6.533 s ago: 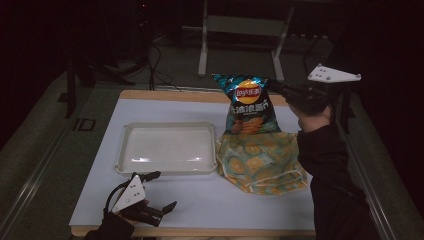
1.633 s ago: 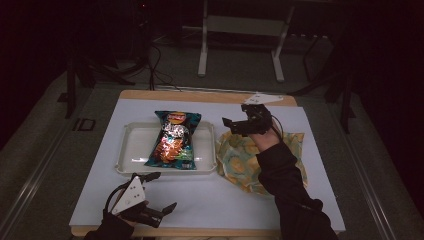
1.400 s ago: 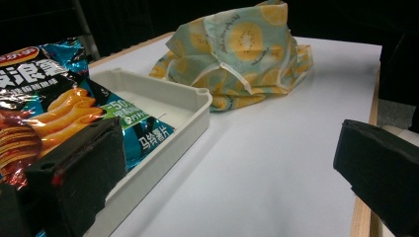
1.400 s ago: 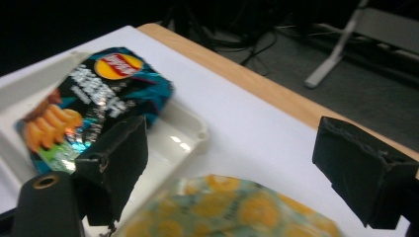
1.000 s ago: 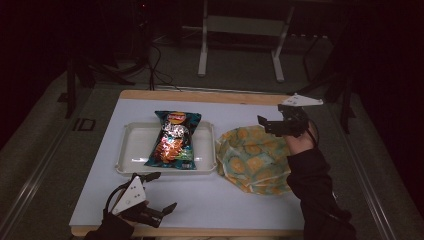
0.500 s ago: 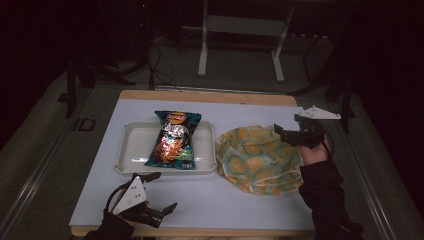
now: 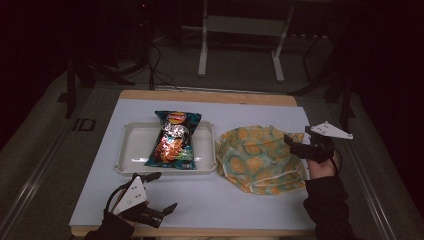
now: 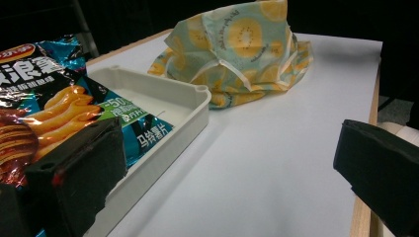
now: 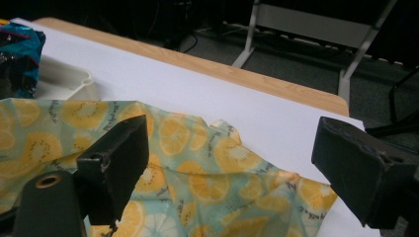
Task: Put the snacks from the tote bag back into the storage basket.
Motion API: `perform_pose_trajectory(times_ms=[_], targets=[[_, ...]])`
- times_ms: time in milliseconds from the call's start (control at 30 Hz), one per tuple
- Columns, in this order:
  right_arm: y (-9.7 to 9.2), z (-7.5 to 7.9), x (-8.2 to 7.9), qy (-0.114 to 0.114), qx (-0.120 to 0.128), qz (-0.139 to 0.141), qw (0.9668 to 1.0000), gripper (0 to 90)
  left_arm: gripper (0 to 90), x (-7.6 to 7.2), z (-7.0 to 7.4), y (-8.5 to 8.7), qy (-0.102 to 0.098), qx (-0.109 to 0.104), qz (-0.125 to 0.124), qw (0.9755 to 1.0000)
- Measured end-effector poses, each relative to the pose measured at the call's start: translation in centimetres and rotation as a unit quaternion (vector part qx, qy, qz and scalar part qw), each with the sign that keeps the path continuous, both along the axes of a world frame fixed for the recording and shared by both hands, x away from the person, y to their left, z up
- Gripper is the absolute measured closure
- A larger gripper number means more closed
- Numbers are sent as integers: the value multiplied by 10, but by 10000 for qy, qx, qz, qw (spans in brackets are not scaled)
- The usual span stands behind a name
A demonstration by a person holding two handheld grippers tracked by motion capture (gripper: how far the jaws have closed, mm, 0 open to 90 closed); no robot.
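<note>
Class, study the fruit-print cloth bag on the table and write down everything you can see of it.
The cloth bag is soft fabric, pale green-blue with orange and kiwi slices printed on it and pale piping along its seams. It lies crumpled and slumped on the white table cover, right of the white tray, close to the tray's right edge. The right tongs hang open over its right edge, holding nothing.

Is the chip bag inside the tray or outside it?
Inside: the chip bag lies flat in the white tray, its top edge overhanging the far rim.
</note>
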State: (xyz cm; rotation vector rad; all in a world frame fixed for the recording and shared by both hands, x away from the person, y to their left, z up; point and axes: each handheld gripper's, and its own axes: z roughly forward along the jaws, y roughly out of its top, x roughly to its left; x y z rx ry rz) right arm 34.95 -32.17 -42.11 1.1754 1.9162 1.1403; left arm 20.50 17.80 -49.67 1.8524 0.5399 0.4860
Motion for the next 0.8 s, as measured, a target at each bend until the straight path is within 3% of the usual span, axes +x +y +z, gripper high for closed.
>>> perform_pose_trajectory(times_ms=[300,633,800], targets=[[-11,-22,-14,12,68,-8,10000,143,2,0,0,0,-4,4,-14,10000],[-15,-26,-19,-289,71,-73,9995,143,2,0,-1,-1,15,62,-42,10000],[-15,-31,-17,-277,46,-99,9996,144,2,0,-1,-1,20,116,-34,9999]])
